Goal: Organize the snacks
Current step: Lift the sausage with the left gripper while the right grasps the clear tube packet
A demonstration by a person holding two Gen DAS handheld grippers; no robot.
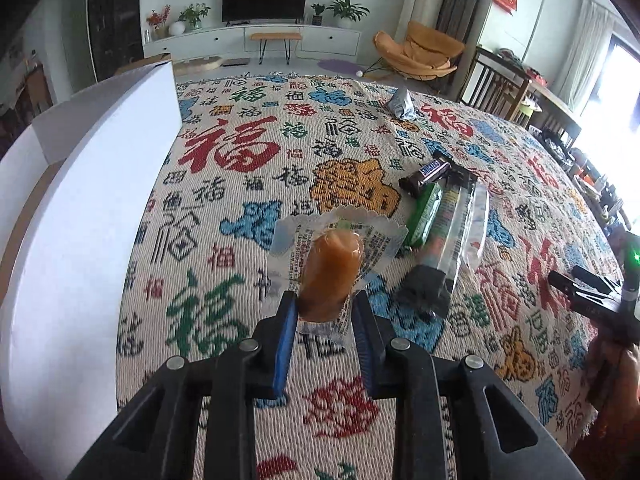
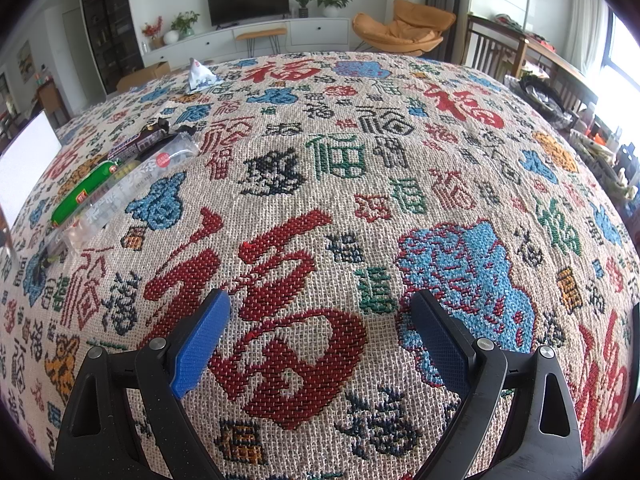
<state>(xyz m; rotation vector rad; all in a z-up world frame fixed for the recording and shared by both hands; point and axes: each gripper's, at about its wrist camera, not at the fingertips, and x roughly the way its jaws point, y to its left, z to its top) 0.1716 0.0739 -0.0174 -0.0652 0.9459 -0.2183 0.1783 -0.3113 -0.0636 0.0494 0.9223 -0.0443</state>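
The left gripper (image 1: pixel 325 308) has its blue pads clamped on the lower end of an orange-brown sausage in a clear crinkle-edged wrapper (image 1: pixel 330 268), which it holds above the woven cloth printed with red, blue and green characters (image 1: pixel 248 184) that covers the table. Along the cloth's left edge stands a white cardboard box (image 1: pixel 92 200), probably where the snacks are meant to go; its inside is hidden from here, so I cannot say what it holds. Toward the right side of the cloth a small cluster waits, touching one another: a dark brown chocolate bar (image 1: pixel 430 172), a green wrapped stick (image 1: pixel 424 216) and a long clear-wrapped packet with a dark end (image 1: pixel 452 232). A crumpled silver-white packet (image 1: pixel 400 104) lies apart, near the far edge. The right gripper (image 2: pixel 320 344) hangs low over bare cloth, jaws spread wide with nothing between them. By my reckoning the sorting is mid-way at best: one snack in hand, four left.
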